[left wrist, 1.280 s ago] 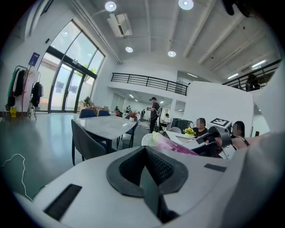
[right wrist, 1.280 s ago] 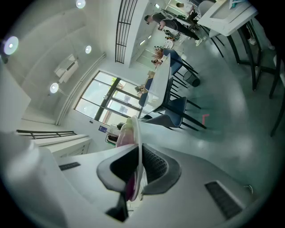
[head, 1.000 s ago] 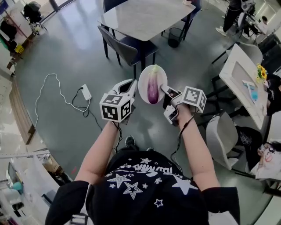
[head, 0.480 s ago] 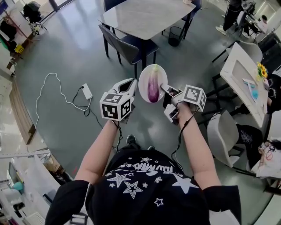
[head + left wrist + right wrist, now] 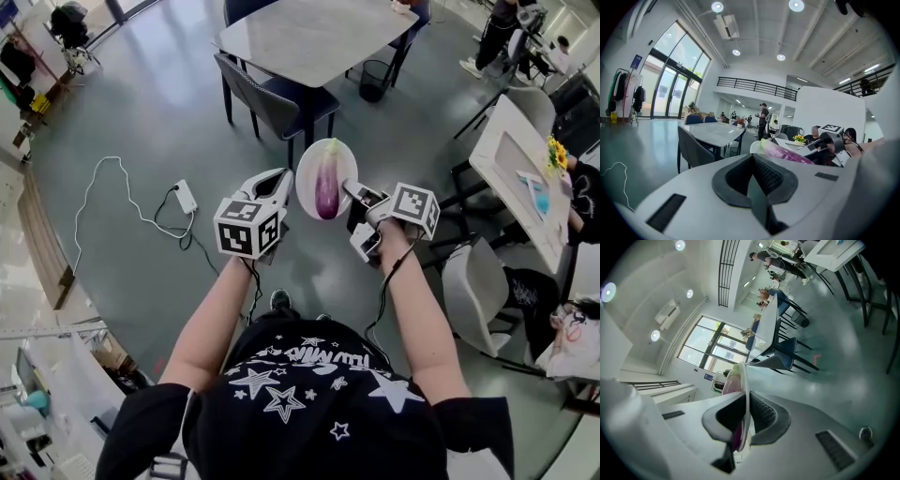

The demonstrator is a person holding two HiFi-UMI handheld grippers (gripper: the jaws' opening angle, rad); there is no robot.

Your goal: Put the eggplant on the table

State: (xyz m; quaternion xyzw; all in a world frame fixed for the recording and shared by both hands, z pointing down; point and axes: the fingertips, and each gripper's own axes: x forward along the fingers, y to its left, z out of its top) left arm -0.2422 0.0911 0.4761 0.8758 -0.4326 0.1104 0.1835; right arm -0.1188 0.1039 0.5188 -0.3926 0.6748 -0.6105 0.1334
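Right gripper (image 5: 352, 191): jaws clamped on rim of white plate (image 5: 306, 183), plate held in air above floor. Purple eggplant (image 5: 325, 187) lies lengthwise on plate, just beside right jaws, between both grippers. Left gripper (image 5: 279, 180): jaws together, empty, just beside plate's opposite edge. Grey table (image 5: 309, 36) well apart, ahead.

Eggplant (image 5: 325, 183): laid on plate (image 5: 307, 167)
Plate: held by right tool (image 5: 353, 190); left tool (image 5: 279, 183) at its left
Surface (image 5: 309, 33): ahead of plate
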